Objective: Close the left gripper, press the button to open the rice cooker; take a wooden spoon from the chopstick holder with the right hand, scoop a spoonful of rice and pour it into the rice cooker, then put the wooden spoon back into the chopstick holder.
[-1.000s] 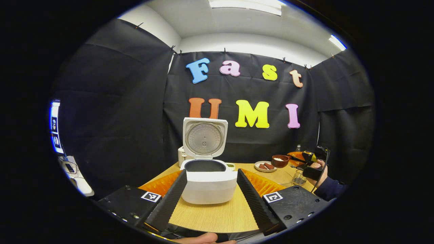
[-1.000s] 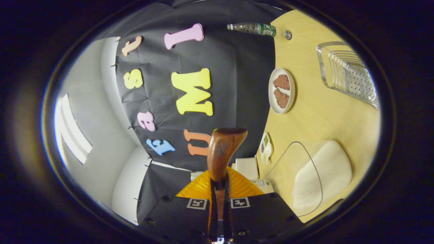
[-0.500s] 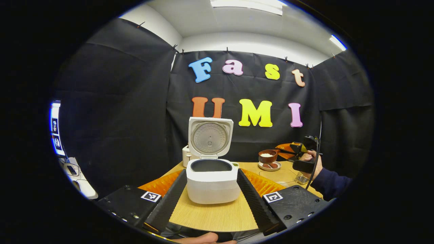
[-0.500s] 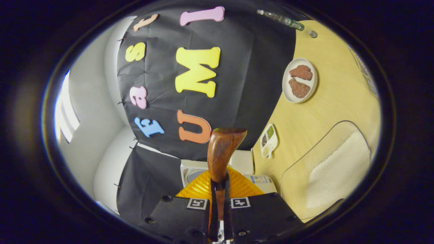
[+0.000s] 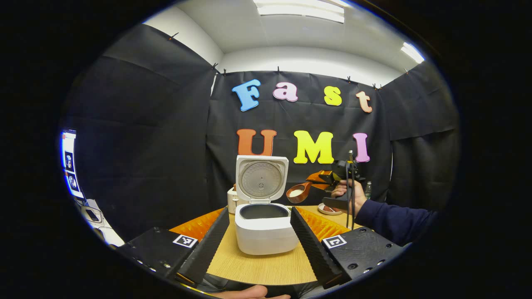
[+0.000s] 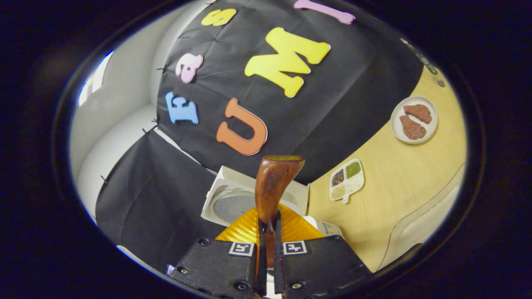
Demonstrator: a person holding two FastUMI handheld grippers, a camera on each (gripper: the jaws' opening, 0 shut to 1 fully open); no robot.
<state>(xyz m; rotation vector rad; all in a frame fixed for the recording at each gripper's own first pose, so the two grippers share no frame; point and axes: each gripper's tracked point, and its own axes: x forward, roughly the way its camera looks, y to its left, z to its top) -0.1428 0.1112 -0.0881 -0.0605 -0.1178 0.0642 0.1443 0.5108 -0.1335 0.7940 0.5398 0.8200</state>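
Now | wooden table: rice cooker lid up | left tool released | right tool grasping wooden spoon

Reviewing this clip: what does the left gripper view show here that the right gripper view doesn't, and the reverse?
Left gripper view: the dark inside of the cooker, the rice in the spoon beside the raised lid, and the hand holding the right gripper. Right gripper view: its fingers shut on the spoon's handle, and a divided grain tray. Both: the cooker with its lid up, the spoon, the plate of brown pieces, the table.
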